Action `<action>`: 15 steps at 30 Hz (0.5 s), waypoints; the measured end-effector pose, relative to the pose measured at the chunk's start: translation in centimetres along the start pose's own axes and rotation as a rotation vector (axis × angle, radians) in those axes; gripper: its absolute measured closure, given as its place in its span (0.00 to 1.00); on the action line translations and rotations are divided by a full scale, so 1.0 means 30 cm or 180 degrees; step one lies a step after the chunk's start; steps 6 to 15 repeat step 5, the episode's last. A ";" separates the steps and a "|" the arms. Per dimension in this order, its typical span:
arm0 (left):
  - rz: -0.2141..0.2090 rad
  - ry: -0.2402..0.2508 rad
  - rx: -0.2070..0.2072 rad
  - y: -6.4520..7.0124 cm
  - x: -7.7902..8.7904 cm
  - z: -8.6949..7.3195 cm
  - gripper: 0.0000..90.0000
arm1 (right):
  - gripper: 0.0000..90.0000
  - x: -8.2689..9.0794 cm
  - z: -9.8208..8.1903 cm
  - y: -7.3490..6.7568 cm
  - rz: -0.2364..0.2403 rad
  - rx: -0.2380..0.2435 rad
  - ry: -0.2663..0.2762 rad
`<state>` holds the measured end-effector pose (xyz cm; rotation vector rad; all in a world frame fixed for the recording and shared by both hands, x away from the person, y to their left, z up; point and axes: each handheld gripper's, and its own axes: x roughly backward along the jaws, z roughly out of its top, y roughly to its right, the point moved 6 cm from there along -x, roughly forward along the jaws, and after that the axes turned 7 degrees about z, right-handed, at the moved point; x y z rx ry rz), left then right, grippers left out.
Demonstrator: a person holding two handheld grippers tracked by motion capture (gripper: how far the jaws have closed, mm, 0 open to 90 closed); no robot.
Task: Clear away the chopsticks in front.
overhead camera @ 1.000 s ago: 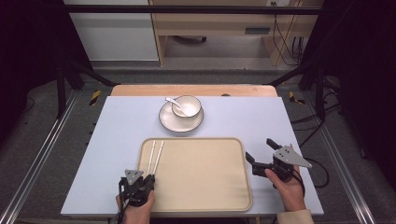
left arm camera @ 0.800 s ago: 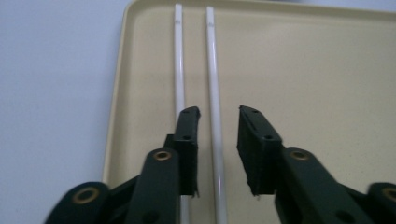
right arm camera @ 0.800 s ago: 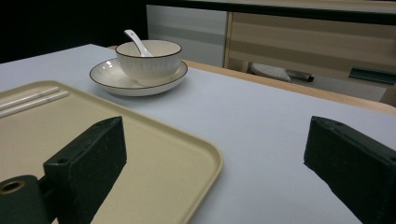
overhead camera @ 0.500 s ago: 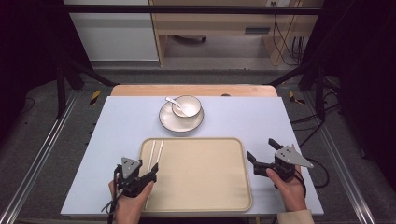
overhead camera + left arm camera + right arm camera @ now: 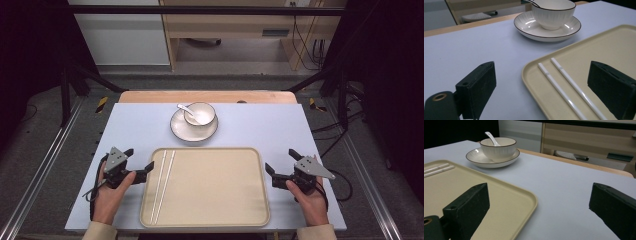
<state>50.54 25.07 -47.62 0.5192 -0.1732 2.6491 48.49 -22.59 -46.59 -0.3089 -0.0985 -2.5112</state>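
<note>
A beige tray (image 5: 205, 149) lies at the table's near middle, and two white chopsticks (image 5: 164, 185) rest side by side along its left edge. My left gripper (image 5: 139, 158) stands open just left of the tray, with one jaw over the tray's left rim and nothing between the jaws. In the left gripper view the chopsticks (image 5: 564, 85) run between the open left gripper (image 5: 541, 75). My right gripper (image 5: 280, 160) is open beside the tray's right edge and holds nothing. The right gripper (image 5: 540, 195) spans the tray's corner (image 5: 529, 195) and bare table.
Behind the tray stands a white bowl (image 5: 199, 113) with a spoon (image 5: 184, 107) in it, on a white plate (image 5: 182, 131). The pale blue table top (image 5: 130, 125) ends at a wooden strip at the back. Metal rails run along both sides.
My left gripper has moved left and away from the person, from the tray's near left corner to beside its left rim. The right gripper has barely shifted. The chopsticks lie as before.
</note>
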 end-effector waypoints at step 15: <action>-0.0111 0.0184 0.0274 -0.060 0.010 -0.021 0.07 | 0.04 0.001 -0.002 0.006 -0.0032 0.0001 -0.0017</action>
